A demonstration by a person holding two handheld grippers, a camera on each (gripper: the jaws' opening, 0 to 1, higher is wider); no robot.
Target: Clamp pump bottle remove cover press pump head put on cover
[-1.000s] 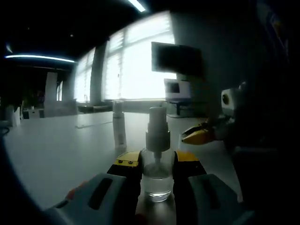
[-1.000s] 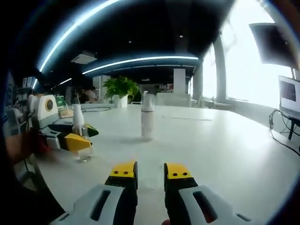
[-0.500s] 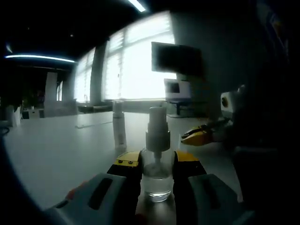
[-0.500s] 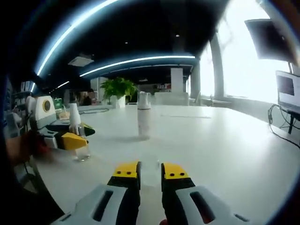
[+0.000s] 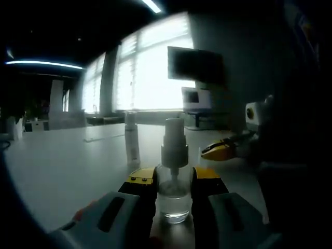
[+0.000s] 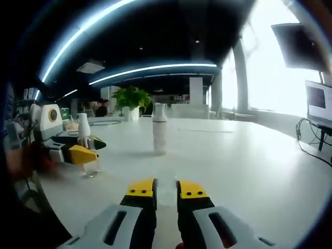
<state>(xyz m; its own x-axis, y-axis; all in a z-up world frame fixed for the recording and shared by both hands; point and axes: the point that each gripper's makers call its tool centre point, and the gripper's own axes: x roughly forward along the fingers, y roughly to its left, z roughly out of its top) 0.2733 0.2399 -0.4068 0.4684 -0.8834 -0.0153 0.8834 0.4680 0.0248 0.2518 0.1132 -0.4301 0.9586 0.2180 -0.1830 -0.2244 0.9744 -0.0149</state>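
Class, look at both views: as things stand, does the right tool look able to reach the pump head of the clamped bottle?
Probably yes. The left tool clamps only the bottle body, so the pump head stands free above. The right tool holds nothing, and bare table lies between them.

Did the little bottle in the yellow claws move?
No. The pump bottle sits between the left gripper jaws, lined up with the tall bottle behind, as before.

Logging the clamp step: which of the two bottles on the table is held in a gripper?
The clear pump bottle with the white spray head, between the left gripper's jaws. The taller white bottle stands free behind it.
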